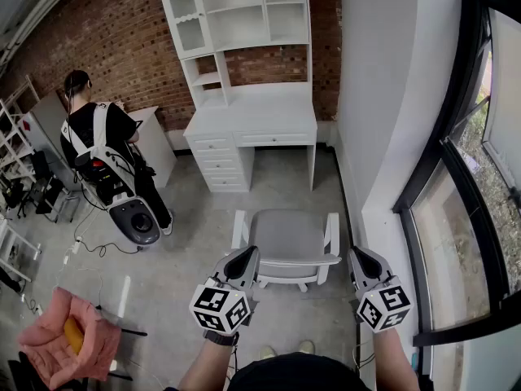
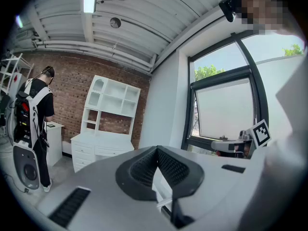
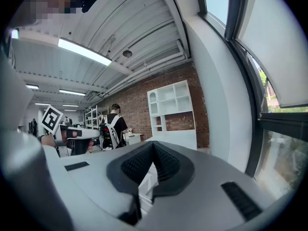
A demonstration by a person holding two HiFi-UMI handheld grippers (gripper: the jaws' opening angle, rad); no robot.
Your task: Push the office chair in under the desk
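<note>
A grey office chair (image 1: 289, 236) with white arms stands on the concrete floor just in front of me. It faces the white desk (image 1: 252, 122), which has a hutch on top and lies a chair's length beyond. My left gripper (image 1: 243, 261) is shut and sits at the left end of the chair's back. My right gripper (image 1: 359, 259) is shut too, just right of the right armrest (image 1: 332, 236). In the left gripper view the left gripper (image 2: 157, 149) points toward the desk (image 2: 103, 141). In the right gripper view the right gripper (image 3: 153, 144) is empty, with the desk (image 3: 175, 137) ahead.
A person (image 1: 102, 145) with a backpack rig stands at the left beside a low white cabinet (image 1: 156, 141). A white wall (image 1: 383, 129) and a dark-framed window (image 1: 460, 218) run along the right. A pink cloth bundle (image 1: 69, 344) and cables lie at the lower left.
</note>
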